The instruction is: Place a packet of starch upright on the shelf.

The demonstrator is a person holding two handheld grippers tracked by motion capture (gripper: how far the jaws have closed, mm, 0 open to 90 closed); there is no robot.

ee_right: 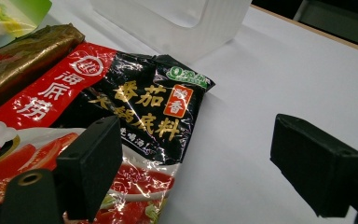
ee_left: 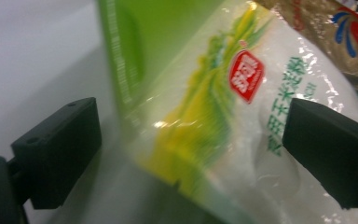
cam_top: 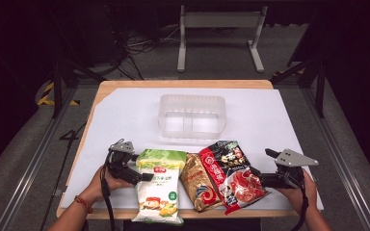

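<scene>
Three food packets lie side by side at the near table edge: a green-and-white packet (cam_top: 159, 185), a brown-gold packet (cam_top: 200, 185) and a red-and-black packet (cam_top: 231, 173). My left gripper (cam_top: 143, 176) comes in from the left, open. In the left gripper view the green-and-white packet (ee_left: 242, 88) lies between the spread jaws of the left gripper (ee_left: 191, 151), clear of both. My right gripper (cam_top: 257, 176) is at the right edge of the red-and-black packet (ee_right: 144, 102). The right gripper (ee_right: 205, 163) is open, one jaw over the packet and the other over bare table.
A clear plastic bin (cam_top: 191, 115) with two compartments stands mid-table on the white sheet (cam_top: 270, 115); its wall (ee_right: 186, 28) rises just beyond the red packet. The green packet overhangs the near table edge. The brown-gold packet (ee_right: 23, 56) is partly under the red one.
</scene>
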